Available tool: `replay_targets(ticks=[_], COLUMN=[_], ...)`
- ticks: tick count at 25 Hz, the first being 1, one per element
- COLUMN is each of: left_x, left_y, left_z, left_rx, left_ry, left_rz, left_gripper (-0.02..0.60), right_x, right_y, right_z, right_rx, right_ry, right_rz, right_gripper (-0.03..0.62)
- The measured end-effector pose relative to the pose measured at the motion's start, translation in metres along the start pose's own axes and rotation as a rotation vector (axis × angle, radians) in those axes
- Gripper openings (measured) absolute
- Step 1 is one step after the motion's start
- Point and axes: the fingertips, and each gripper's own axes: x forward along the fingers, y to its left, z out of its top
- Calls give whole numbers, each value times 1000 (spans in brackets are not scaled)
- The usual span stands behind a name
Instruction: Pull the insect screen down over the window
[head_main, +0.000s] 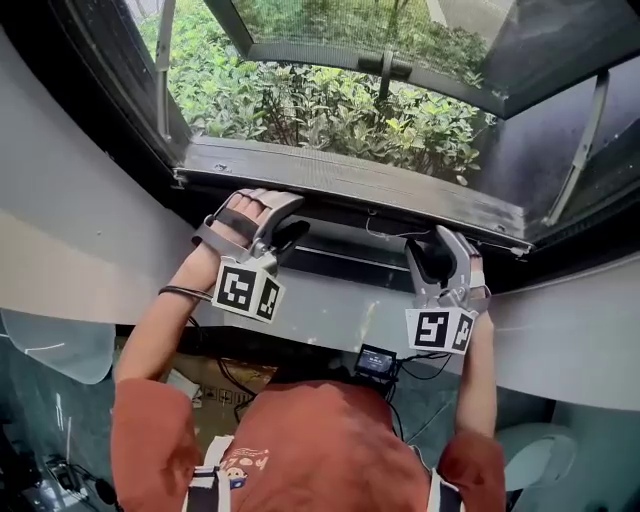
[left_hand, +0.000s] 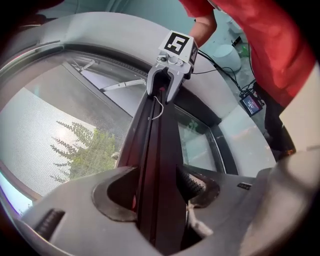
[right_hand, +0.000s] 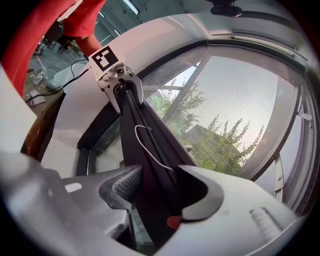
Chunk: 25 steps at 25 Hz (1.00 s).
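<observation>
Left tongs (left_hand: 157, 192) and right tongs (right_hand: 155, 192) are both pinching the insect screen's dark pull bar (head_main: 350, 185), one toward each end. The bar is sitting low in the window opening, just above the grey sill (head_main: 330, 300), with the mesh (left_hand: 50, 125) stretching above it. Risks as I'm judging them: one side pulling harder, tilting the bar and jamming it at the sides. The tongs could also be slipping off the smooth bar, letting the screen snap back up. The thin white cord (right_hand: 145, 145) might be snagging a jaw.
</observation>
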Motion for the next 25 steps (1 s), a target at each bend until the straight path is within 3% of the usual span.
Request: replay_targets(ticks=[11,25], left_x=[-2,-8], left_y=[4,4], left_z=[1,4], left_rx=[-8,-76], left_ry=[-9,-36], left_rz=[36,67], left_gripper=[244,244], right_x=[0,0], right_y=[-3,-4], right_z=[2,6], right_rx=[-58,-11], right_ry=[20,20], right_rz=[-41,-50], right_gripper=[232,232])
